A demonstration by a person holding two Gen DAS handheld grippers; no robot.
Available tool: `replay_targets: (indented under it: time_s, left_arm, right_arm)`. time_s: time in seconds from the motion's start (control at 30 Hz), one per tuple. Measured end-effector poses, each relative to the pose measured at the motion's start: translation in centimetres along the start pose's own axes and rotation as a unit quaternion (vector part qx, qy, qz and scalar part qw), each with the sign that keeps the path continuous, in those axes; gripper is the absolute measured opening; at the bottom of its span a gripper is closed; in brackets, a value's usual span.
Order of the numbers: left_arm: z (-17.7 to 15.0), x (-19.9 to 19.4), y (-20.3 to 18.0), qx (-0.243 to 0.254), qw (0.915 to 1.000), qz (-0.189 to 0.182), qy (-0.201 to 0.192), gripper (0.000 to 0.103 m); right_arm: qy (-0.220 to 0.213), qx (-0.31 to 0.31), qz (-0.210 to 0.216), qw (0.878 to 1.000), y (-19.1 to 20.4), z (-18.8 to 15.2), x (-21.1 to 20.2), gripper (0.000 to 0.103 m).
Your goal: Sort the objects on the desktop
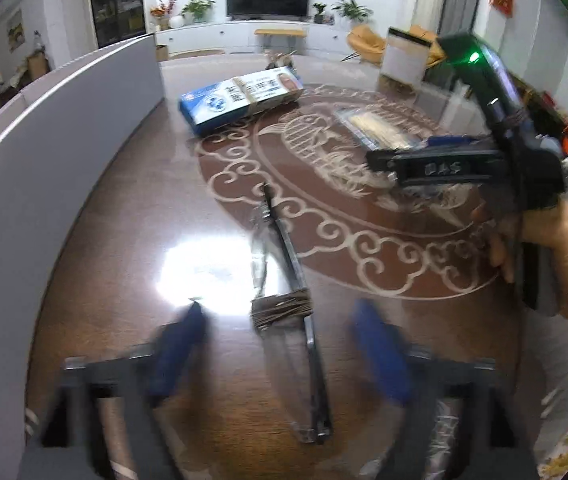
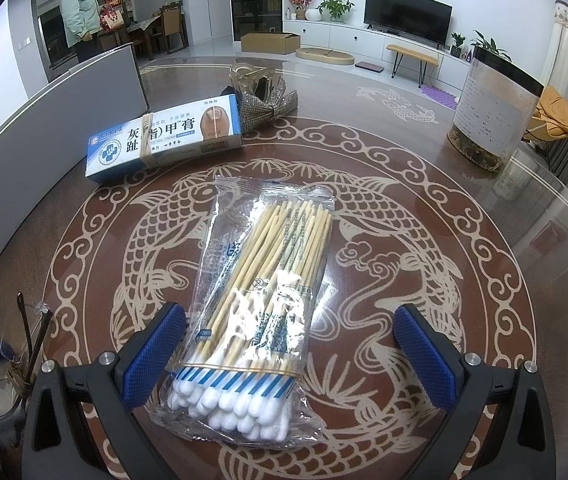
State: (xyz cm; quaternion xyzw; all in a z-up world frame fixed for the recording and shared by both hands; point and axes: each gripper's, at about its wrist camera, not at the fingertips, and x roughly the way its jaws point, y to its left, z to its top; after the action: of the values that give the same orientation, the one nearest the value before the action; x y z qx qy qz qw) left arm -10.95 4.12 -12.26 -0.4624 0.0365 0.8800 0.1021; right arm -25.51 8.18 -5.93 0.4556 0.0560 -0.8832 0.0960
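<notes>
Between the spread blue pads of the right hand-held gripper (image 2: 290,350) — cotton swab packet (image 2: 262,300), unpinched, flat on the table (image 2: 464,208).

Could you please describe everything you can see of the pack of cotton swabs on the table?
The pack of cotton swabs is a clear crinkled plastic bag of wooden-looking sticks with white tips at the near end, crossed there by a blue-striped band. It lies flat on the patterned table, between the open fingers of the right tool, which do not press it.
</notes>
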Motion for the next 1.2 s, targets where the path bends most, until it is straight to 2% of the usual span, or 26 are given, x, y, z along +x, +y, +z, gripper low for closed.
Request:
replay_targets:
  time_s: [0.1, 0.27, 0.4, 0.47, 1.2]
  left_arm:
    - [-0.1, 0.16, 0.11, -0.003, 1.0, -0.005, 0.005, 0.085]
    - [-0.32, 0.25, -0.18, 0.006, 0.9999, 0.011, 0.008, 0.086]
    - [-0.42, 0.49, -0.06, 0.004, 0.9997, 0.019, 0.012, 0.099]
    - [-0.44, 0.61, 0.21, -0.002, 0.9996, 0.022, 0.015, 0.103]
    - [-0.36, 0.71, 0.1, -0.003, 0.9996, 0.023, 0.015, 0.103]
  right_arm:
    - [0.0, 0.0, 0.0, 1.0, -0.01, 0.0, -0.01, 0.103]
    - [0.0, 0.0, 0.0, 1.0, 0.01, 0.0, 0.01, 0.103]
    - [0.0, 0.0, 0.0, 1.0, 0.01, 0.0, 0.02, 0.103]
    - [0.0, 0.0, 0.0, 1.0, 0.02, 0.0, 0.03, 0.103]
    - [0.0, 0.001, -0.001, 1.0, 0.04, -0.02, 0.03, 0.103]
